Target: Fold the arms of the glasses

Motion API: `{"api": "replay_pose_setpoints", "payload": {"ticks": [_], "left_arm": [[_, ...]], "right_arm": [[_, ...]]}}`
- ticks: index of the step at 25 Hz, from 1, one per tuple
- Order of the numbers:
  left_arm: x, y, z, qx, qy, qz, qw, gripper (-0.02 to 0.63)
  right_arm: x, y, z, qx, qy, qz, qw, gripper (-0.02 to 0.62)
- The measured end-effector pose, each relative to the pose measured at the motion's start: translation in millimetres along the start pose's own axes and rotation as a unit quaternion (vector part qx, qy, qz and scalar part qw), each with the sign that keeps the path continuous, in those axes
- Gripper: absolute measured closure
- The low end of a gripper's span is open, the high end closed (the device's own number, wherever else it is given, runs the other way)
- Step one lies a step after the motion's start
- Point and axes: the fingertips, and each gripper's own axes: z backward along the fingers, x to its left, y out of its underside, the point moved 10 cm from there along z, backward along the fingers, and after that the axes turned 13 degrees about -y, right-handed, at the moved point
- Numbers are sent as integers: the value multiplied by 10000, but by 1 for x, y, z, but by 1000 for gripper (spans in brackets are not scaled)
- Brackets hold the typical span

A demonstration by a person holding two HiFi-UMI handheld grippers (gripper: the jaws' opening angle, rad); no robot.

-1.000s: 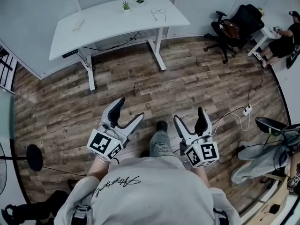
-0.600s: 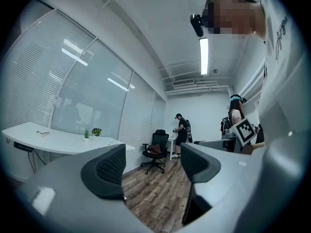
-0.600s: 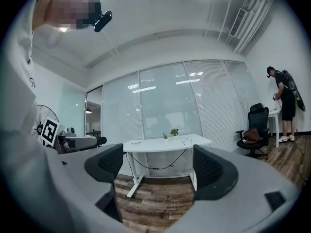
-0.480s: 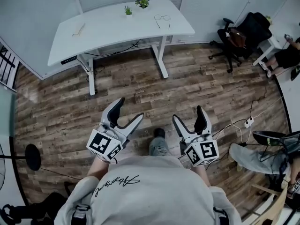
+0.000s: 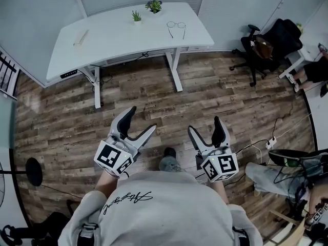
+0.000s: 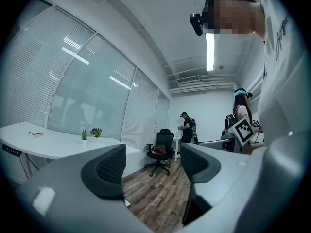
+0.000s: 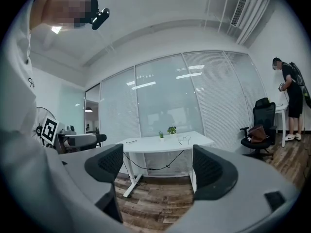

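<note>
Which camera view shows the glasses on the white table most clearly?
The head view. It looks down on the glasses, so both lenses and the unfolded arms show against the white table. The right gripper view shows the glasses small and nearly edge-on. In the left gripper view I cannot make them out.

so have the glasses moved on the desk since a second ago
No. The glasses sit in the same place beside the two small plants on the white desk; only the view has shifted.
</note>
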Motion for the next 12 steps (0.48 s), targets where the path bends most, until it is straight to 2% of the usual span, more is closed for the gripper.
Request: {"api": "replay_pose_setpoints", "payload": {"ticks": [12], "left_arm": [[-4, -7, -77, -128, -160, -56, 9998, 268]], "right_arm": [[-81, -22, -25, -63, -200, 70, 9998, 167]]}}
